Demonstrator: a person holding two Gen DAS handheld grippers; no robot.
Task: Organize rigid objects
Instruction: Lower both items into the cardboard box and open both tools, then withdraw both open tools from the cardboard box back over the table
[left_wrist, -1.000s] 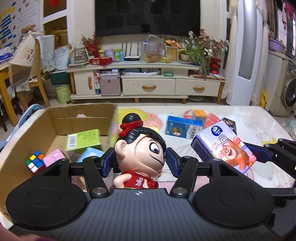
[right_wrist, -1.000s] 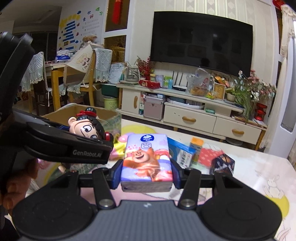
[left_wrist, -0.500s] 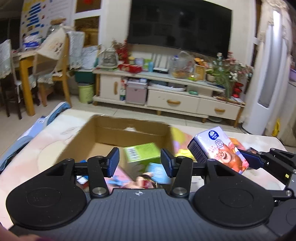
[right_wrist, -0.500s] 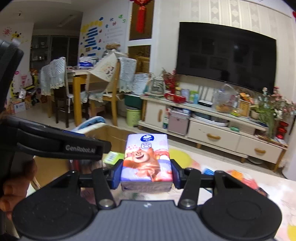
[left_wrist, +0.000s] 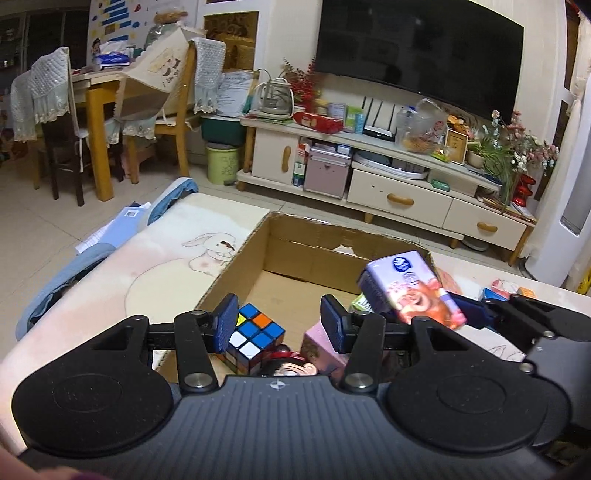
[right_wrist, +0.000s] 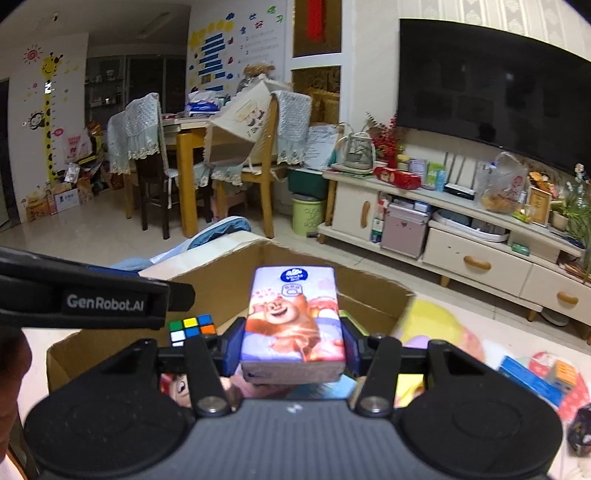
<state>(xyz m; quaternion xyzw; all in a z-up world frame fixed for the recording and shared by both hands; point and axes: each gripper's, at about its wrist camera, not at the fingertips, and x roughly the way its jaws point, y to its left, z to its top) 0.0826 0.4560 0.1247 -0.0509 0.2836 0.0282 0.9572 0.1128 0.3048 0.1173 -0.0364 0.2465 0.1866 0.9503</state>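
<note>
Left gripper (left_wrist: 279, 323) is hanging over the cardboard box (left_wrist: 306, 254) with its jaws spread and nothing between them; right below sit the Rubik's cube (left_wrist: 255, 338), the doll's head (left_wrist: 291, 363) and a pink box (left_wrist: 321, 349). Over to the right, the right gripper (right_wrist: 291, 349) is clamped on the tissue pack (right_wrist: 293, 321) with the cartoon bear, held above the box's right side.

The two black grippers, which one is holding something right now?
The right gripper: its jaws clamp the purple bear-print tissue pack. The left gripper is open over the cardboard box.
</note>
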